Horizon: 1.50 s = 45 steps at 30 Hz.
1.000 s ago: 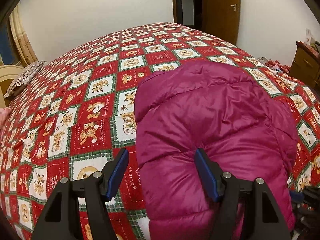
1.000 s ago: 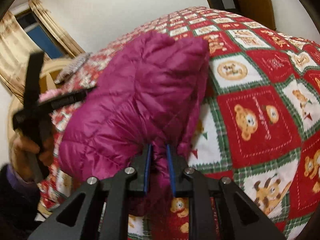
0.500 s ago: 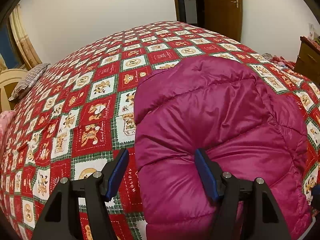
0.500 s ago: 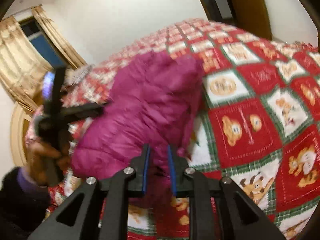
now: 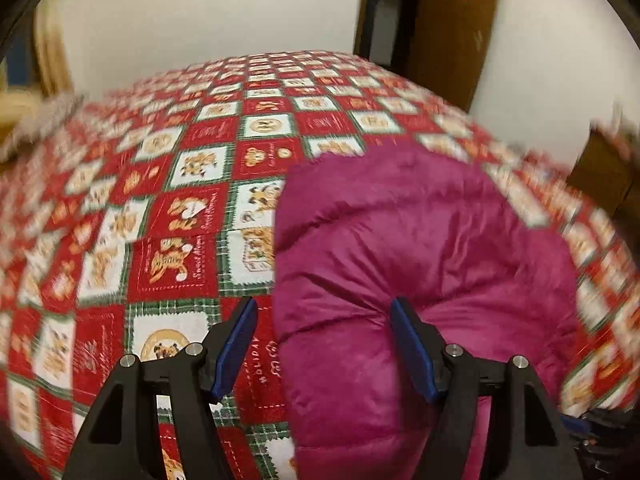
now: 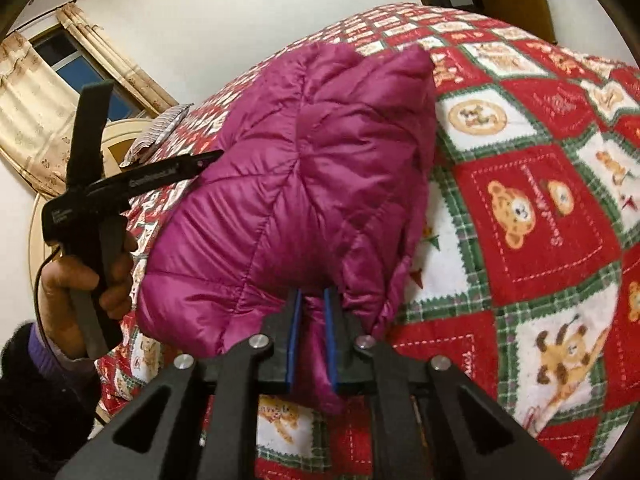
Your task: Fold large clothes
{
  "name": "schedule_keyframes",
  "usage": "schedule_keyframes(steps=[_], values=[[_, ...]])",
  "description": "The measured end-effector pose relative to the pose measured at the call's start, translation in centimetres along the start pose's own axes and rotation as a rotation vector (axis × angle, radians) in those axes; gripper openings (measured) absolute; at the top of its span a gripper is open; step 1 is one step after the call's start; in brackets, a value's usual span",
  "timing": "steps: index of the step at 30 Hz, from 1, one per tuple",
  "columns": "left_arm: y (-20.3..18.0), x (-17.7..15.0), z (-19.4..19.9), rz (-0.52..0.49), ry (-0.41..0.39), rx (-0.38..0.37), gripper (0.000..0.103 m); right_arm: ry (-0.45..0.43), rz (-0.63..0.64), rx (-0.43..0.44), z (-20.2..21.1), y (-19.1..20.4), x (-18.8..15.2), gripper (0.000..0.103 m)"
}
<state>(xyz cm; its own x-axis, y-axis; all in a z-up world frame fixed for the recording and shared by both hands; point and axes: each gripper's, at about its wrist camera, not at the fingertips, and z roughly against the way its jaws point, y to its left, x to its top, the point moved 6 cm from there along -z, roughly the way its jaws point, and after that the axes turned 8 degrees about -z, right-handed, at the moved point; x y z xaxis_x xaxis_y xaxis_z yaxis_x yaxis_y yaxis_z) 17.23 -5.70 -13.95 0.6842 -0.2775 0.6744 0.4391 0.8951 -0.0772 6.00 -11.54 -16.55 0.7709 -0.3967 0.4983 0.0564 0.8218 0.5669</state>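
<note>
Left wrist view: the left tool (image 5: 320,344) stands wide, its blue-padded black fingers (image 5: 234,346) holding nothing. One finger is over the red, white and green patchwork bedspread with teddy-bear squares (image 5: 176,208); the other presses against the near part of the puffy magenta quilted down jacket (image 5: 420,248). The jacket lies bundled on the bed, right of the view's centre. The edges of this view are blurred. A brown wooden door (image 5: 452,28) stands behind the bed.

Right wrist view: the right tool (image 6: 312,336) is drawn narrow, its blue pads (image 6: 295,336) clamped on a fold of the magenta jacket (image 6: 304,184) at its near edge. The jacket rises in a rumpled mound above the bedspread (image 6: 532,216). At the left, a bare hand (image 6: 88,280) grips the handle of the left tool (image 6: 136,178), whose finger reaches to the jacket's side. A window with pale yellow curtains (image 6: 36,120) shows behind.
</note>
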Motion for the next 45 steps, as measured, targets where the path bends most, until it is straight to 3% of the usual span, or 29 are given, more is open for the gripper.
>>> schedule_keyframes(steps=[3,5,6,10,16,27,32,35,37,40,42,45], values=[[3.6,0.8,0.8,0.108,-0.039,0.001,0.074,-0.079,-0.03,0.056,2.4,0.3,2.2,0.035],[5.3,1.1,0.7,0.171,-0.046,-0.007,0.079,-0.165,-0.05,0.034,4.1,-0.1,4.1,0.097],[6.2,1.1,0.4,0.225,-0.043,-0.033,0.079,-0.201,-0.053,0.025,4.4,-0.3,5.0,0.103],[6.1,0.3,-1.8,0.303,0.001,-0.113,0.08,-0.216,-0.062,-0.035,2.7,-1.2,8.0,0.103],[3.6,-0.3,-5.3,0.264,0.066,-0.141,0.08,-0.158,-0.084,-0.087,-1.3,-3.6,9.0,0.103],[3.2,-0.2,-6.7,0.227,0.071,-0.147,0.086,-0.081,-0.066,-0.028,-4.8,-3.9,9.2,0.103],[2.3,0.6,-6.0,0.2,0.029,-0.246,0.086,-0.03,0.012,0.004,-6.1,-2.3,9.1,0.103],[1.1,0.7,-7.0,0.163,0.062,-0.285,0.088,-0.03,0.029,-0.008,-7.0,-1.9,9.0,0.103],[1.0,0.6,-8.0,0.182,0.09,-0.302,0.094,-0.033,0.018,-0.007,-7.4,-2.1,9.3,0.103],[0.7,0.6,-8.5,0.187,0.09,-0.29,0.095,-0.038,0.036,-0.025,-7.8,-1.8,9.3,0.103],[0.0,0.8,-8.3,0.14,0.084,-0.255,0.092,-0.035,0.064,-0.055,-8.0,-1.2,9.2,0.099],[-0.5,0.8,-7.9,0.118,0.079,-0.227,0.078,-0.016,0.098,-0.078,-8.1,-0.4,8.9,0.082]])
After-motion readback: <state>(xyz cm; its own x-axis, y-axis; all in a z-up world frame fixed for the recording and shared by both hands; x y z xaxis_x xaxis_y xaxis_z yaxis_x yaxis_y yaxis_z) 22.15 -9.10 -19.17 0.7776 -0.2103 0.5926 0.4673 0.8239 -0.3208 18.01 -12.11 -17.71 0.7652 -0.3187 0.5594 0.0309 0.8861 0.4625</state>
